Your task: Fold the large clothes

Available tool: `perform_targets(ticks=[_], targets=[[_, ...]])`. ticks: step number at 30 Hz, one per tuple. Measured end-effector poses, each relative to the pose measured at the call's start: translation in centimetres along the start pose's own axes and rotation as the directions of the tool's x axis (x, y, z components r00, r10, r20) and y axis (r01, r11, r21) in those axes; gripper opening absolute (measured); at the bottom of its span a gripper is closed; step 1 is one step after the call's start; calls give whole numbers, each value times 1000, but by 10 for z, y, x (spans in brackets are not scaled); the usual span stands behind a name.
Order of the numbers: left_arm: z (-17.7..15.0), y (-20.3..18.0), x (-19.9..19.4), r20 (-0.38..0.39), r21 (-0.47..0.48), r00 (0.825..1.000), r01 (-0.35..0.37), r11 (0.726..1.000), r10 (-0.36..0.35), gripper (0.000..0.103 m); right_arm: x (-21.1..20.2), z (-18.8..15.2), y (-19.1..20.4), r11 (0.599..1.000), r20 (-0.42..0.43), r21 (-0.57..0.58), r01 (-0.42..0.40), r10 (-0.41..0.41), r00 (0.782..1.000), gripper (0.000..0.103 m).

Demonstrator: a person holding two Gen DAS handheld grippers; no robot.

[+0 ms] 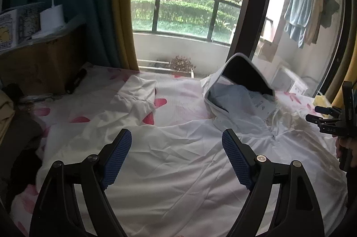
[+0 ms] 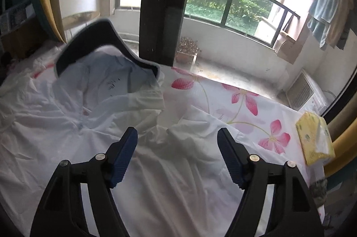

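Rumpled white hooded jacket outspread

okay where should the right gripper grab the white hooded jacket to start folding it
Probably the bunched sleeve cuff of the white hooded jacket, just ahead of the open right gripper. Come straight down from above: the raised folds give the pads something to pinch.

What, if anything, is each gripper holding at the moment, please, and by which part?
Nothing is held. The left gripper and right gripper both stand open above the white hooded jacket, their pads clear of it.

Daylit window, yellow curtain, floral bed sheet, balcony railing
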State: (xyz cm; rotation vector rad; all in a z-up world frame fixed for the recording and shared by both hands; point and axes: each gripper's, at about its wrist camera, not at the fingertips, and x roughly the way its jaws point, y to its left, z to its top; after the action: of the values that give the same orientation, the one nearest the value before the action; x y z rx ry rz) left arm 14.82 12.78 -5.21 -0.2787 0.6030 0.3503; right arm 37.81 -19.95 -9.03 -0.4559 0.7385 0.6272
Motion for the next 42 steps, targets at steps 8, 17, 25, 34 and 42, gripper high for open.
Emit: perform_targets(ticks=[8, 17, 25, 34, 42], targets=[[-7, -14, 31, -56, 27, 998, 44, 999, -43, 86, 40, -7, -8, 999, -53, -17, -41, 41, 998, 43], [-8, -14, 28, -64, 32, 996, 58, 998, -55, 86, 24, 1, -5, 998, -8, -58, -30, 30, 1000, 3], [2, 7, 2, -3, -16, 998, 60, 998, -60, 86, -36, 39, 23, 993, 105, -119, 5, 7, 994, 3], [12, 47, -34, 55, -29, 994, 101, 994, -99, 86, -78, 66, 94, 985, 178, -171, -26, 57, 982, 3], [0, 77, -49, 33, -11, 995, 95, 995, -94, 86, -79, 79, 172, 970, 177, -213, -117, 156, 972, 3]])
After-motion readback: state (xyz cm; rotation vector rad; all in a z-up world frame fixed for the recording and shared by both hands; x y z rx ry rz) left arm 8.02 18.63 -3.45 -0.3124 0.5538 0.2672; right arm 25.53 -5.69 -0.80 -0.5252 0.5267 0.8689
